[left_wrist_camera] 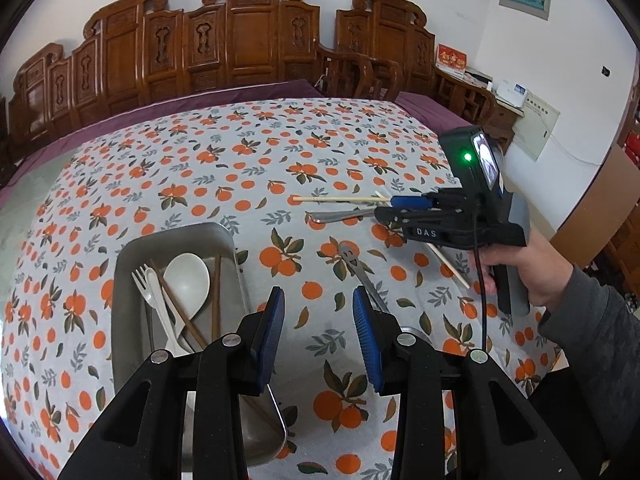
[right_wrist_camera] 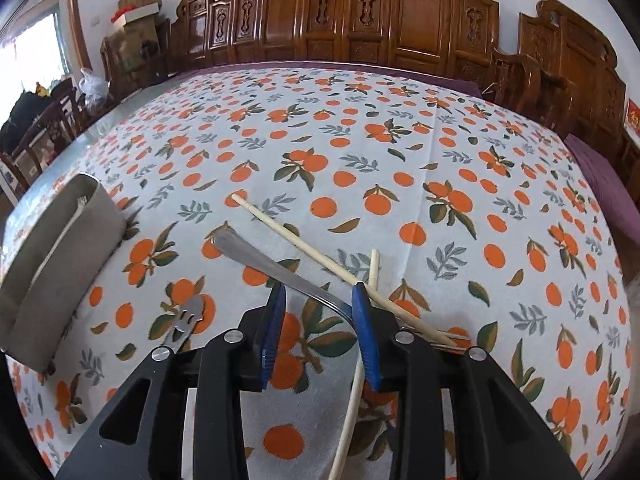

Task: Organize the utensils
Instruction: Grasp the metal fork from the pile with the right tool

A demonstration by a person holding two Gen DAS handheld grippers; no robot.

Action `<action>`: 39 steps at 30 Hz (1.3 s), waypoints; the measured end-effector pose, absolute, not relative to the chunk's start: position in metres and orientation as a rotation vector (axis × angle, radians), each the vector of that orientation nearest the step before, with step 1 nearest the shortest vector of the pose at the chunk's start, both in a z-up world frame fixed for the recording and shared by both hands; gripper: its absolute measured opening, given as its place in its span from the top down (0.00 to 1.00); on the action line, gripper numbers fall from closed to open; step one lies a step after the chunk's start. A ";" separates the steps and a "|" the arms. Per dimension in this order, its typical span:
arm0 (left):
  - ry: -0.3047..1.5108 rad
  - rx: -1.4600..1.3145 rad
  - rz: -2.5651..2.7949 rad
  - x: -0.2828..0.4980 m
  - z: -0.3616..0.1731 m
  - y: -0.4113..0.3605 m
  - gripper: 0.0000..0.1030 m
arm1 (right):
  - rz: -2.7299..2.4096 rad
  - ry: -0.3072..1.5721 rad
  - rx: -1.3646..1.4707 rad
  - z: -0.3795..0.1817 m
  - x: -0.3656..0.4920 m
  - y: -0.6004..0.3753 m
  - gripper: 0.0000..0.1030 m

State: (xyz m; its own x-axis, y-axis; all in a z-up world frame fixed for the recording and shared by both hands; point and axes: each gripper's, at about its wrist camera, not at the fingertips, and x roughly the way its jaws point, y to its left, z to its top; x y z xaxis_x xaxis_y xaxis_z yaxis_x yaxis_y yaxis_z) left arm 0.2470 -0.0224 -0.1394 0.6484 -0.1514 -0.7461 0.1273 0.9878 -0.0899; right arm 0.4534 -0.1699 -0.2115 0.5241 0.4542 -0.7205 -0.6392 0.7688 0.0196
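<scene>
My L gripper [left_wrist_camera: 319, 328] hangs spread w/ nothing between the pads; tray [left_wrist_camera: 132, 248] sits just left of it, holding a white spoon [left_wrist_camera: 186, 280], white fork [left_wrist_camera: 154, 300] & dark chopsticks [left_wrist_camera: 216, 296]. My R gripper [right_wrist_camera: 319, 328] is spread too, over the tablecloth [right_wrist_camera: 360, 152]; a steel fork [right_wrist_camera: 276, 270] runs between its fingers, pale chopsticks [right_wrist_camera: 300, 240] cross just ahead-right, a smiley utensil [right_wrist_camera: 188, 316] lies to its left.

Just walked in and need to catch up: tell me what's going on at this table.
A person with a gripper in each hand is sorting utensils into a metal tray. It already holds a white spoon, a white fork and dark chopsticks. The right gripper, open, is low over a metal fork and light chopsticks on the tablecloth. The left gripper hangs open, empty, beside the tray.
</scene>
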 end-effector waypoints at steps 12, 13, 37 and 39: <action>0.867 -0.006 -0.145 0.241 -0.141 -0.033 0.68 | 0.668 0.791 -0.296 -0.212 0.462 -0.168 0.61; 0.868 -0.005 -0.144 0.241 -0.141 -0.033 0.68 | 0.671 0.796 -0.298 -0.212 0.461 -0.169 0.63; 0.878 0.008 -0.149 0.238 -0.143 -0.043 0.68 | 0.736 0.800 -0.399 -0.214 0.443 -0.159 0.84; 0.881 0.006 -0.149 0.239 -0.144 -0.043 0.68 | 0.735 0.797 -0.417 -0.214 0.442 -0.158 0.82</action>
State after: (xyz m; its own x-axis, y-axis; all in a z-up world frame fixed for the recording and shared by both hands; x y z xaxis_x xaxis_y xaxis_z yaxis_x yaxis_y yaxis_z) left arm 0.2391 -0.0434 -0.1438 0.6264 -0.1277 -0.7689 0.1325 0.9896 -0.0564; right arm 0.4423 -0.1577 -0.2145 0.4756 0.4325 -0.7660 -0.7289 0.6813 -0.0678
